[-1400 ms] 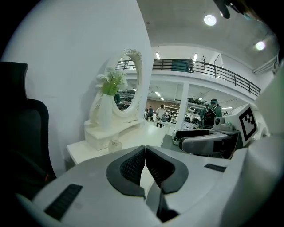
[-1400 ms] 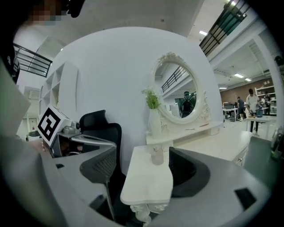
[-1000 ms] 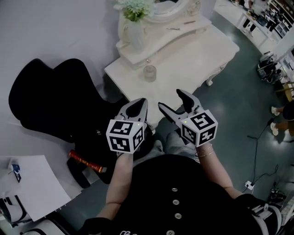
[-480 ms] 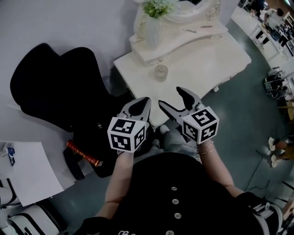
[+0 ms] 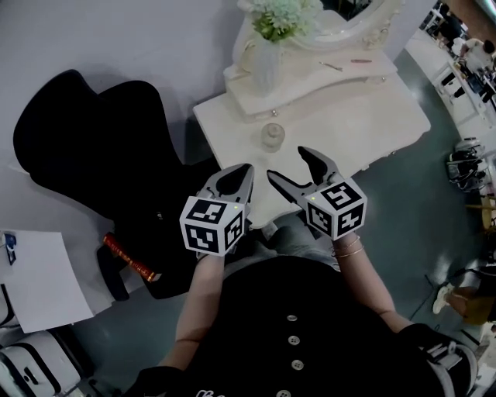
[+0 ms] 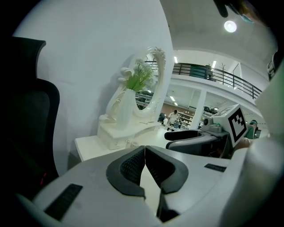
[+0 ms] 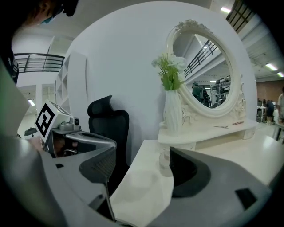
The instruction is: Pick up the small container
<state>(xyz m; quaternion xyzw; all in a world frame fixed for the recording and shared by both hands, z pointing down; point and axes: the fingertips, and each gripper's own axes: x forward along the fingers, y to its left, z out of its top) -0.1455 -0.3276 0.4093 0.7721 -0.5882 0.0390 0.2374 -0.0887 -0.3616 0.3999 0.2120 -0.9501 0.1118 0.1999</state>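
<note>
The small container, a clear glass jar, stands on the white dressing table near its left part, just in front of the raised shelf. In the right gripper view the jar shows partly behind the right jaw. My left gripper is held over the table's near edge with its jaws shut and nothing between them, as the left gripper view shows. Beside it my right gripper stands open and empty, a short way short of the jar; its own view shows a wide gap.
A white vase of green and white flowers and an oval mirror stand on the table's raised shelf. A black office chair stands left of the table. White paper lies at the lower left.
The view has shifted, so the table and jar now sit slightly higher and further right. Both grippers keep the same pose and state.
</note>
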